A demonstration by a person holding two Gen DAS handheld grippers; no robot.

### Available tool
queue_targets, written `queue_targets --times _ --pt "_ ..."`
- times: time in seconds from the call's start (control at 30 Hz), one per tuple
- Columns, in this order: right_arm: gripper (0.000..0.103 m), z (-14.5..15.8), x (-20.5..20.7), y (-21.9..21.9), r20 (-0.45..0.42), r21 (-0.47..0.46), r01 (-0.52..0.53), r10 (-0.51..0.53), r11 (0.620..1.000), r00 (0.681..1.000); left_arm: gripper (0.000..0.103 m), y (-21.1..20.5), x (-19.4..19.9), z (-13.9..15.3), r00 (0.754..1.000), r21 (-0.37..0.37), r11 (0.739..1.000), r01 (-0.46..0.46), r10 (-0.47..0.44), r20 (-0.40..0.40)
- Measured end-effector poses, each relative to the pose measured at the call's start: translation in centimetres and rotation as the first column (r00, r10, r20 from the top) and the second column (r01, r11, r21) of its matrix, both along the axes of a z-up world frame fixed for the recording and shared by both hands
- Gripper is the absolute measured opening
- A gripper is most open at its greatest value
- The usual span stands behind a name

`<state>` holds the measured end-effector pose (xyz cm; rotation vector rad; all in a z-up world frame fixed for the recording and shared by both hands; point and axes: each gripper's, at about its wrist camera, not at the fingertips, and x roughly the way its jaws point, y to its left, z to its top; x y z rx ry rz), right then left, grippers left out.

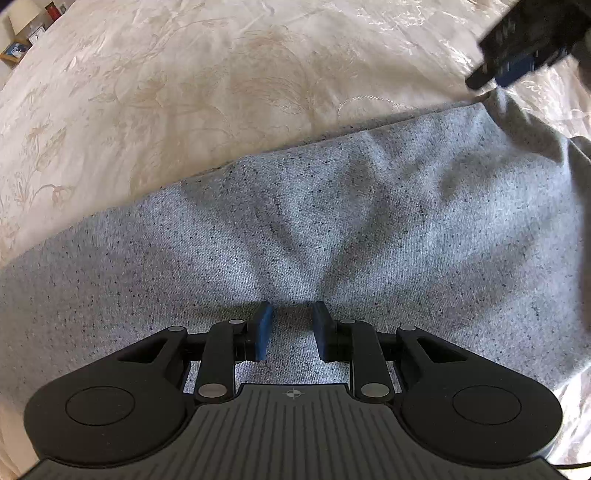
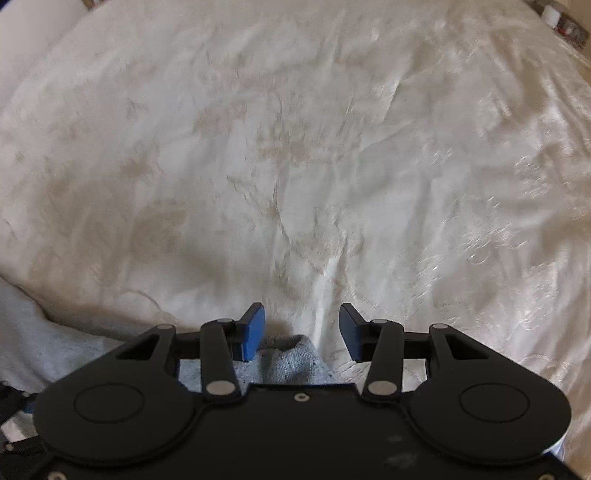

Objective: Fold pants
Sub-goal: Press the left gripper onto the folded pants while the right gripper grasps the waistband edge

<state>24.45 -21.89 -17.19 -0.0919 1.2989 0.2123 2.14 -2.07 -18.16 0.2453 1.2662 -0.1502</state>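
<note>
Grey speckled pants [image 1: 369,221] lie spread across a cream embroidered bedspread [image 1: 184,92]. My left gripper [image 1: 293,325] points down onto them and is shut on a pinch of the cloth, with creases fanning out from its blue pads. My right gripper [image 1: 517,62] hovers at the pants' far right corner. In the right wrist view that grey corner [image 2: 291,356] sits between the fingers of the right gripper [image 2: 301,326]. It touches the left pad, and bedspread shows between it and the right pad. The jaws stand open. More of the pants [image 2: 37,325] shows at the left edge.
The bedspread [image 2: 295,147] stretches wide beyond the pants in both views. A bedside table with a lamp [image 1: 22,18] and small items stands past the bed's far left corner. A shelf with small objects [image 2: 565,22] sits beyond the far right edge.
</note>
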Motion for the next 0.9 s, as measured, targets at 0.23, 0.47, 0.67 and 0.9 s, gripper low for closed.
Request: queue_targets --times 0.23,0.47,0.67,0.9 --pt "0.038 -0.8 -3.0 -1.3 -0.084 0.005 -0.009 0.009 1.000 0.996 0.024 0.2 -0.3 -0.1 1.000 0.003 1.000 -0.001 0.001 0.015" --pt "0.009 -0.4 -3.5 -1.3 -0.053 0.027 -0.058 0.059 0.998 0.997 0.024 0.2 -0.3 -0.1 1.000 0.003 1.000 0.003 -0.003 0.008" --pt "0.006 2.6 -4.0 -3.0 0.124 0.033 0.001 -0.005 0.999 0.992 0.025 0.9 -0.2 0.3 1.000 -0.029 0.999 -0.024 0.025 0.011" --pt "0.032 0.0 -2.4 -3.0 0.155 0.061 0.097 -0.105 0.993 0.982 0.025 0.7 0.1 0.8 1.000 0.004 1.000 0.017 -0.017 0.011"
